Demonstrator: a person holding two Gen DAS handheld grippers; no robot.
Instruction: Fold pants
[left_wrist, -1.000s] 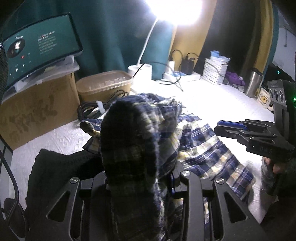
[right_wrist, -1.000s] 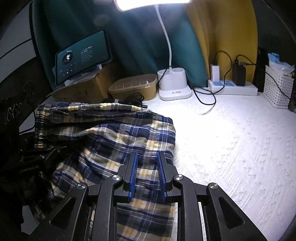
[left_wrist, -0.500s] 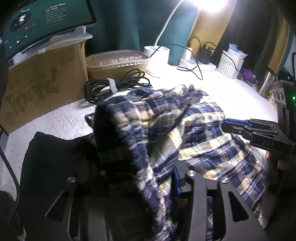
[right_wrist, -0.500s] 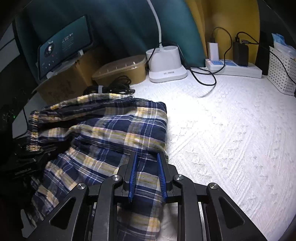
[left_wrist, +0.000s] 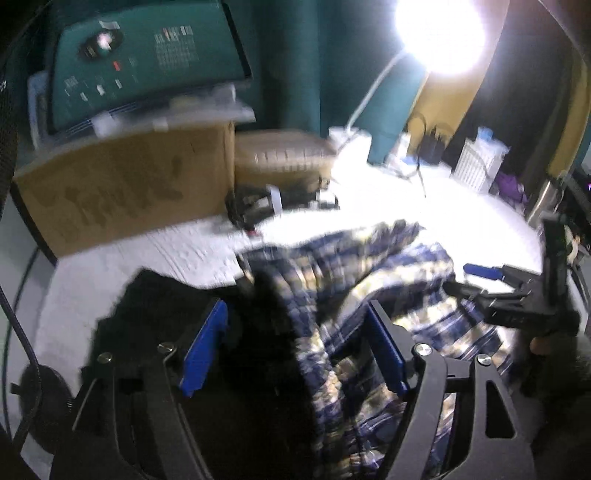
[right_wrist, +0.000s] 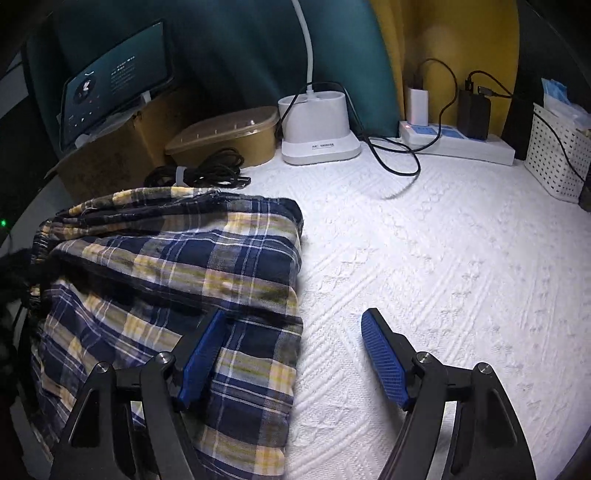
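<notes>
The blue, yellow and white plaid pants (right_wrist: 177, 266) lie folded in layers on the white textured cover (right_wrist: 424, 258), at the left of the right wrist view. My right gripper (right_wrist: 293, 345) is open, its left finger over the pants' near right edge, its right finger over bare cover. In the blurred left wrist view the pants (left_wrist: 351, 288) are bunched, with a dark fold rising between the wide-open jaws of my left gripper (left_wrist: 295, 332). The right gripper also shows in the left wrist view (left_wrist: 480, 277), at the right.
A black garment (left_wrist: 166, 295) lies left of the pants. Behind stand a cardboard box (right_wrist: 107, 162) with a tablet (right_wrist: 114, 81), a brown lidded container (right_wrist: 225, 136), coiled black cable (right_wrist: 199, 173), white lamp base (right_wrist: 317, 129), power strip (right_wrist: 458, 142) and white basket (right_wrist: 557, 151).
Both grippers opened and let go of the pants. The waistband fold that the left gripper held up dropped onto the pile. The left wrist view swung quickly and is blurred.
</notes>
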